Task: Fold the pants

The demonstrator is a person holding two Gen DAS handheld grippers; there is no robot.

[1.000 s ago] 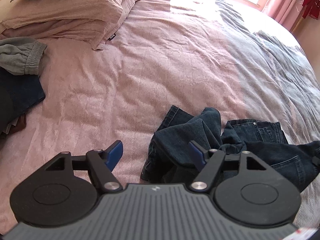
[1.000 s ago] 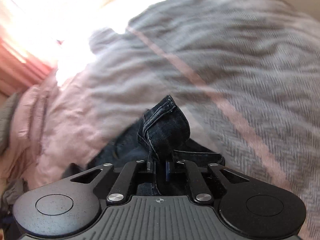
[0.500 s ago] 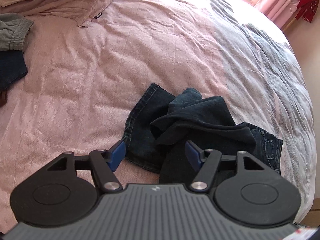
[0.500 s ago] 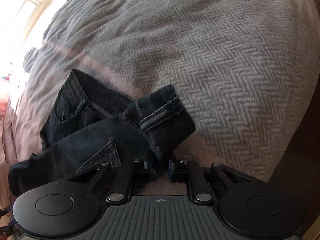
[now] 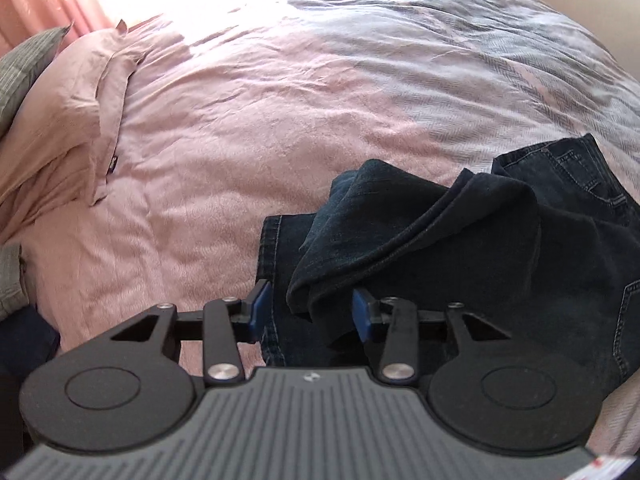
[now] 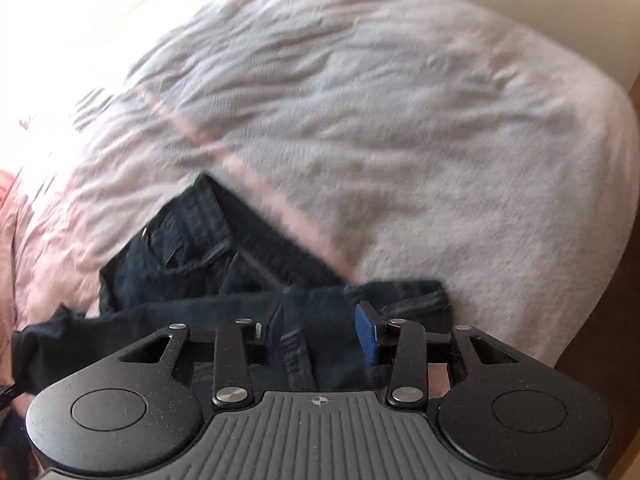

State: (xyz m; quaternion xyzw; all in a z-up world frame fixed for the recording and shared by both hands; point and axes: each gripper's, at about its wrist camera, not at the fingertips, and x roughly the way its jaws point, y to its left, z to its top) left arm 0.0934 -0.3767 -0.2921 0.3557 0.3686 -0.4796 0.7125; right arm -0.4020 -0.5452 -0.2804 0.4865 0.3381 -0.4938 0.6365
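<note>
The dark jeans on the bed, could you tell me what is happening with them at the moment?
A person with a handheld gripper in each hand is about to fold the dark jeans, which lie crumpled in a heap on the pink and grey bedspread. The left gripper is open, its blue pads on either side of a bunched fold of denim. The right gripper is open too, low over another part of the jeans. Neither grips the cloth, and nothing is folded yet.

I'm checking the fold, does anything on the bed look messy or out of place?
Yes. The dark jeans lie bunched near the bed's edge, one leg twisted over the other rather than flat. Both grippers are open, holding nothing.
</note>
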